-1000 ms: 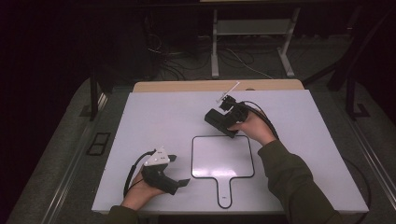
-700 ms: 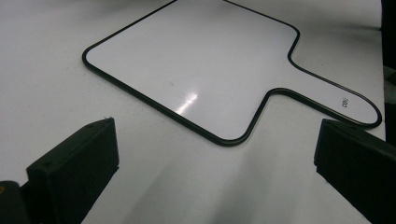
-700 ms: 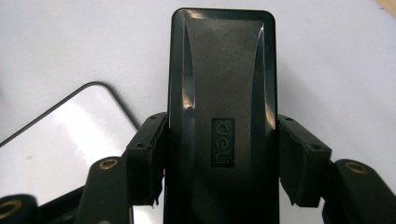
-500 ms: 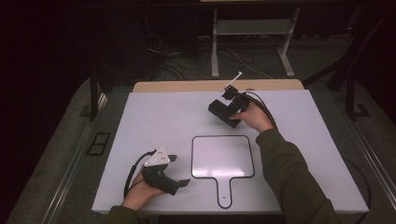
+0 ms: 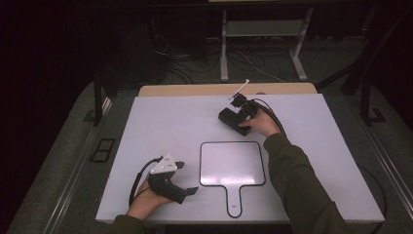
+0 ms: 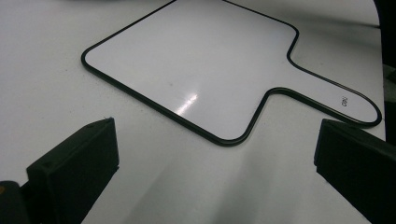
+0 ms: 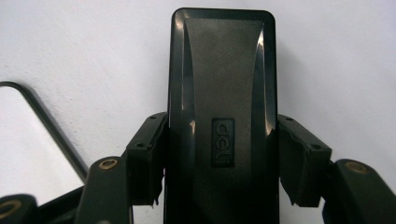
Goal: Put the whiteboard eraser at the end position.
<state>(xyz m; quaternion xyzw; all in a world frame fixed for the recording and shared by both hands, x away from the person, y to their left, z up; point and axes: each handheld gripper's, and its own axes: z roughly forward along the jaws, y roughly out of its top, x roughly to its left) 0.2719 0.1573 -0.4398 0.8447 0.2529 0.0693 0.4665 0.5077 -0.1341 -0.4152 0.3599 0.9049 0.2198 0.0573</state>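
Observation:
A white board point(image 5: 233, 163) with a black rim and a short handle lies flat at the near middle of the white table point(image 5: 170, 122). Beyond its far right corner, my right gripper point(image 5: 234, 119) is shut on a black eraser point(image 5: 228, 117), held low over the table. In the right gripper view the eraser point(image 7: 222, 93) fills the space between the jaws of the right gripper point(image 7: 222, 158), and the board's corner point(image 7: 28, 140) shows at the left. My left gripper point(image 5: 187, 178) rests open left of the handle. In its own view the left gripper point(image 6: 215, 158) points at the board point(image 6: 196, 70).
A wooden strip point(image 5: 195, 90) runs along the table's far edge. Beyond it, a metal stand point(image 5: 263, 29) and loose cables point(image 5: 195, 63) sit on the dark floor. A sleeved forearm point(image 5: 297, 185) crosses the table's near right.
My right hand has shifted slightly toward the far edge with the eraser in its jaws and has sunk closer to the table. The left gripper and the board have stayed put.

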